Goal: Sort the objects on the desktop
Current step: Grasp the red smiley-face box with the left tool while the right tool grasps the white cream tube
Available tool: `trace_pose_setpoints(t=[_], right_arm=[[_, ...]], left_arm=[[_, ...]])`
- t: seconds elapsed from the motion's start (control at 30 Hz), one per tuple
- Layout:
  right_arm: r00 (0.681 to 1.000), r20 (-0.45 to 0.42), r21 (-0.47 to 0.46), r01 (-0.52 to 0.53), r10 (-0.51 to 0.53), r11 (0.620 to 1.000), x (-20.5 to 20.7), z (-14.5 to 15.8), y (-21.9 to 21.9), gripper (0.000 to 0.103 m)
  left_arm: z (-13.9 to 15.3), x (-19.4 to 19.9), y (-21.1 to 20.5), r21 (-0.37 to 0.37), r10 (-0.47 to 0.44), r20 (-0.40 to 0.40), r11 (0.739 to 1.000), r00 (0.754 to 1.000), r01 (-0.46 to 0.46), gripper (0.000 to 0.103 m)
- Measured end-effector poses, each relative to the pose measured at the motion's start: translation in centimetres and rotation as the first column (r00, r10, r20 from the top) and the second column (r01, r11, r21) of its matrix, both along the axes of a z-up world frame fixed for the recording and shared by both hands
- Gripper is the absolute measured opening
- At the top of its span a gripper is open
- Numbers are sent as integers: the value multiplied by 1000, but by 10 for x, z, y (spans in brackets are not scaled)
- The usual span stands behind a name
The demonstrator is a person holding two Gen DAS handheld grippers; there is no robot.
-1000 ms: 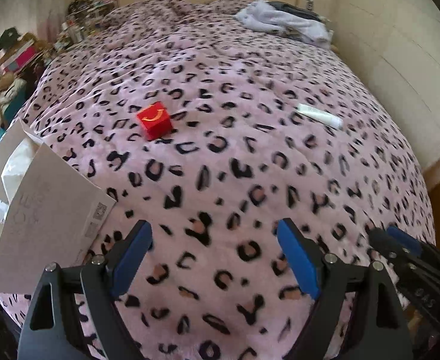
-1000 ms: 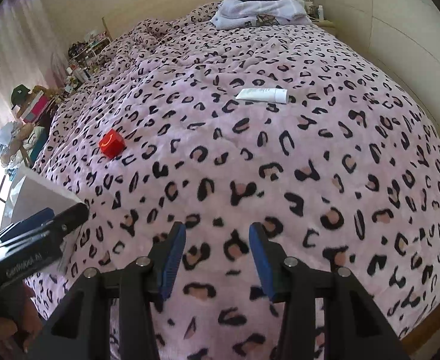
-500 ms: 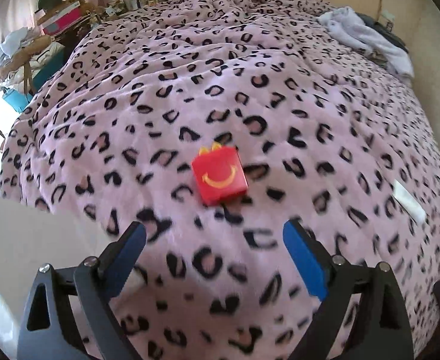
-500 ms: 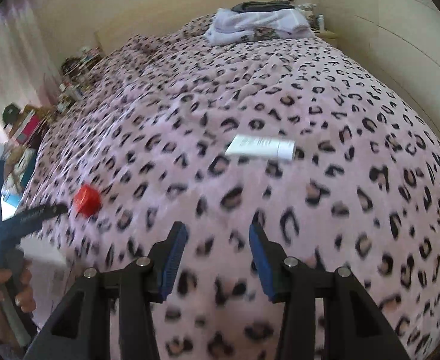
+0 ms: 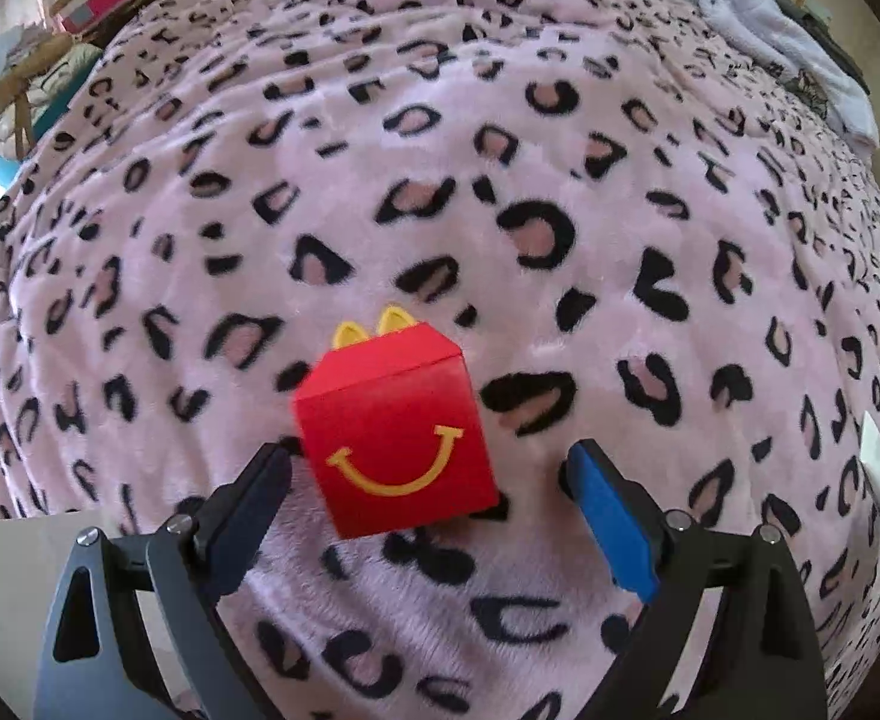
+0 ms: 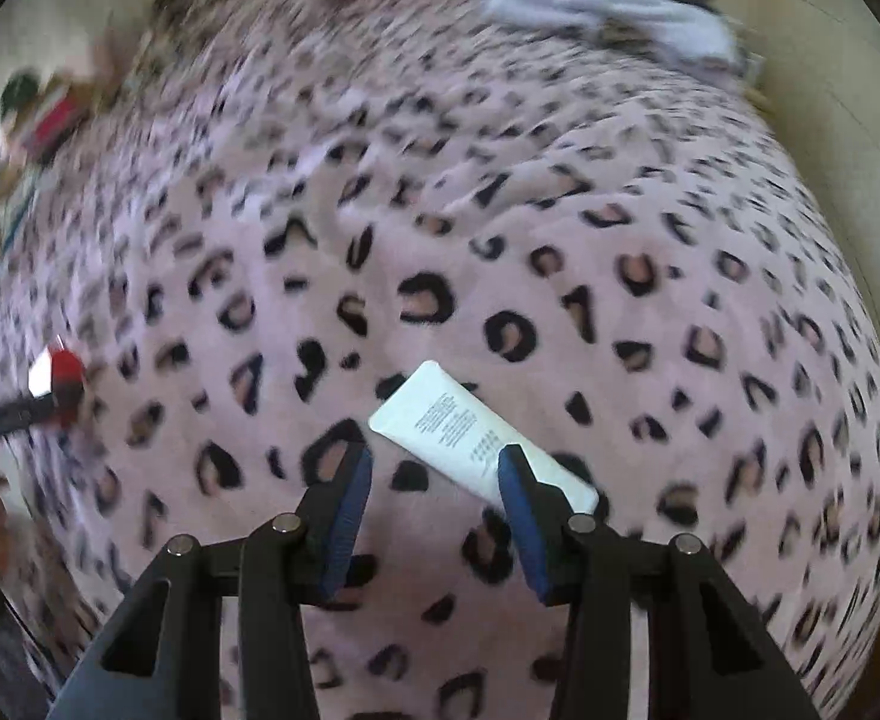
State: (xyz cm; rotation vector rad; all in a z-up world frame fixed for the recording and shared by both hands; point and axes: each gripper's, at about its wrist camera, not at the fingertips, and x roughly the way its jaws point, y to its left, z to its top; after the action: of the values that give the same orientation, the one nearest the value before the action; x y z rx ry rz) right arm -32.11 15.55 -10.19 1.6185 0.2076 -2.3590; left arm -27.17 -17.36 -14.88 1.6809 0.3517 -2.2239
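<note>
A small red box (image 5: 395, 435) with a yellow smile and yellow handles sits on the pink leopard-print blanket (image 5: 500, 150). My left gripper (image 5: 428, 480) is open, with the box between its fingertips and not touching them. A white tube (image 6: 470, 432) lies flat on the blanket. My right gripper (image 6: 434, 480) is open just in front of it, its right finger over the tube's near end. The red box (image 6: 65, 372) and the left gripper show blurred at the left edge of the right wrist view. The tube's end (image 5: 878, 462) shows at the right edge of the left wrist view.
A pile of pale clothes (image 5: 788, 42) lies at the bed's far right corner. Clutter, a basket and boxes (image 5: 80, 0) stand beside the bed at far left. A pale cardboard surface (image 5: 14, 576) is at lower left. A cream wall (image 6: 848, 120) borders the bed's right side.
Both grippers have moved forward and down toward the bed. The red box now lies between the left fingertips, and the white tube is now at the right fingertips. Both stay open.
</note>
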Motion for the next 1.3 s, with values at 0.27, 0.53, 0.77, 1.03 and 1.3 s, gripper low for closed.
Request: trace_pose_setpoints(t=[0.27, 0.53, 0.77, 1.03, 1.3], right_arm=[[996, -12, 45, -93, 93, 995, -10, -20, -7, 51], [987, -86, 122, -122, 133, 985, -4, -36, -15, 59], [991, -127, 66, -20, 28, 998, 3, -33, 0, 46], [993, -116, 34, 13, -9, 999, -1, -36, 6, 45], [994, -104, 39, 29, -24, 999, -1, -37, 5, 45]], left_arm=[[-18, -9, 21, -19, -38, -3, 999, 999, 38, 94], [-19, -17, 42, -18, -108, -39, 994, 993, 107, 54], [-14, -19, 55, -66, -138, -42, 989, 990, 135, 17], [-7, -19, 68, -155, -155, -22, 976, 988, 150, 88], [9, -33, 78, -203, -180, -49, 965, 983, 166, 99]])
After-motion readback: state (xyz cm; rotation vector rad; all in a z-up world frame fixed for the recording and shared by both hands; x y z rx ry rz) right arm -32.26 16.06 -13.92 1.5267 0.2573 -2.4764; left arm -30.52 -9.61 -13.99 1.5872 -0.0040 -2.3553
